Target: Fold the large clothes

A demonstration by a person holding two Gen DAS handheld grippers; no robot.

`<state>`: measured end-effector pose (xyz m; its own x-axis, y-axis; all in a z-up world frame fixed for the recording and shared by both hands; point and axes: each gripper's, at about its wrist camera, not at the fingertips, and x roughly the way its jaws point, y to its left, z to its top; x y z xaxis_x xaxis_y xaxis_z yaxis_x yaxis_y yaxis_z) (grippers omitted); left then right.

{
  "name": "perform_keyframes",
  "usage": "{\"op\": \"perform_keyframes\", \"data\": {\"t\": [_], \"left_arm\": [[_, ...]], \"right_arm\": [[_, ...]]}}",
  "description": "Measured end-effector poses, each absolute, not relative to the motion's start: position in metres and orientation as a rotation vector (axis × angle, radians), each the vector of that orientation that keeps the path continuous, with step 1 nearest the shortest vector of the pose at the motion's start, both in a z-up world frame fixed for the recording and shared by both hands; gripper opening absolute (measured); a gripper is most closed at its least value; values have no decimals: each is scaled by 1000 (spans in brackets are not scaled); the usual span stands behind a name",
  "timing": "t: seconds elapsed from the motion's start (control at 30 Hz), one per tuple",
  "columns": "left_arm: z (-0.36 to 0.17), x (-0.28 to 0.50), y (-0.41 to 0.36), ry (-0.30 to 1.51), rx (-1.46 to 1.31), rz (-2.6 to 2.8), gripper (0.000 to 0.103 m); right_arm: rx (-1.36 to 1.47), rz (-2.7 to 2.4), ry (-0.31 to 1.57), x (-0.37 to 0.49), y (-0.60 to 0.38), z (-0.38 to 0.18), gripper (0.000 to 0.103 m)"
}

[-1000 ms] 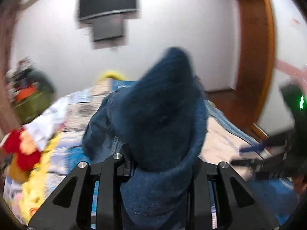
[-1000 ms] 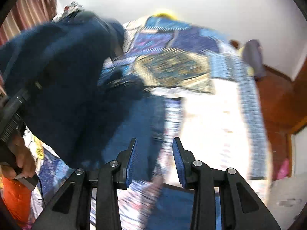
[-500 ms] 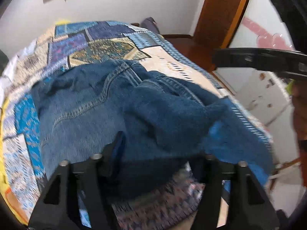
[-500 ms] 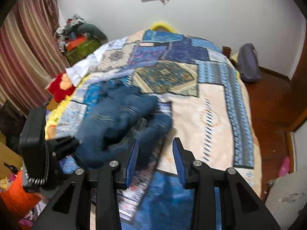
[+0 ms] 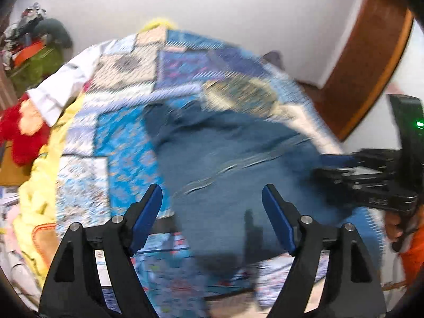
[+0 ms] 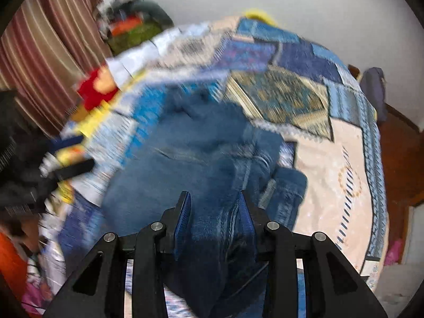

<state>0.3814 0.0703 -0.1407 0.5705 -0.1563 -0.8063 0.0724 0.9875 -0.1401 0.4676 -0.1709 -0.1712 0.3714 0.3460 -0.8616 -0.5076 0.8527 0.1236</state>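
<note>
Blue denim jeans (image 6: pixel 196 156) lie crumpled on a patchwork quilt (image 6: pixel 331 175) covering the bed. The right claw (image 6: pixel 213 213) grips a denim fold; the left claw (image 5: pixel 212 212) hangs spread wide above them, empty.

One pair of crumpled blue denim jeans (image 6: pixel 201 159) is lying on one patchwork bedspread of blue and beige panels (image 6: pixel 331 164). One red and orange plush toy (image 5: pixel 20 129) is sitting at the bed's edge. One white folded cloth (image 5: pixel 63 84) is resting nearby. Two black two-finger grippers are showing.
</note>
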Motion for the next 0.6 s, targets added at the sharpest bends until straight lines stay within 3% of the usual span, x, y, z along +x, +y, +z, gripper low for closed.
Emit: {"op": "perform_keyframes", "data": {"t": [0.1, 0.13, 0.17, 0.23, 0.47, 0.6], "left_arm": [[-183, 387, 72, 1070, -69, -120, 79], [-192, 387, 72, 1074, -83, -143, 80], [-197, 381, 73, 1054, -100, -140, 84], [-202, 374, 76, 1021, -110, -113, 96], [-203, 360, 71, 985, -49, -120, 96], [-191, 376, 83, 994, -70, -132, 95]], "right_arm": [[-242, 521, 1067, 467, -179, -194, 34], [-257, 521, 1058, 465, -184, -197, 45], [-284, 488, 1051, 463, -188, -201, 74], [-314, 412, 1017, 461, -200, -207, 96], [-45, 477, 1145, 468, -240, -225, 96], [17, 493, 1143, 475, -240, -207, 96]]}}
